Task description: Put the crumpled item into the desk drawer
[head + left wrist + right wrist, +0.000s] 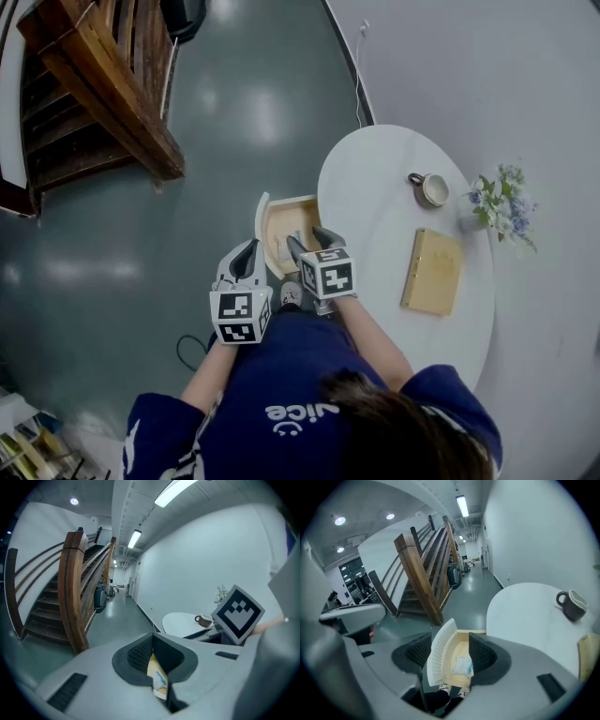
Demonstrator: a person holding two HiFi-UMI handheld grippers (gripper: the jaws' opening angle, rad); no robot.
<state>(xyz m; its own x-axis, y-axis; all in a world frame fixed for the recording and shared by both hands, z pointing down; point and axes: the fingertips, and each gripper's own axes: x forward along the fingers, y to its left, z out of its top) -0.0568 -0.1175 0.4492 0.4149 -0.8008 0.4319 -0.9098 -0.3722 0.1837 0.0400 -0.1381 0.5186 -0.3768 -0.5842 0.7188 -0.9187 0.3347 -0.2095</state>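
The desk drawer [292, 202] is pulled out from the left side of the white table [375, 178], its white front [440, 653] standing toward the floor side. Inside lies the crumpled item [463, 664], white with a blue patch, loose on the wooden bottom. Just above the drawer's near end my right gripper [311, 240] [451, 639] hangs open, pointing down, with nothing between its pads. My left gripper [251, 248] [153, 637] is left of the drawer over the floor, its tips meeting. Through the slit behind the tips a sliver of the drawer and item [159, 680] shows.
On the table stand a mug [429, 189], a flat yellow book [432, 272] and a small bunch of flowers [502, 202]. A wooden staircase [103, 84] rises at far left across the grey floor. A dark cable [190, 349] lies by the person's legs.
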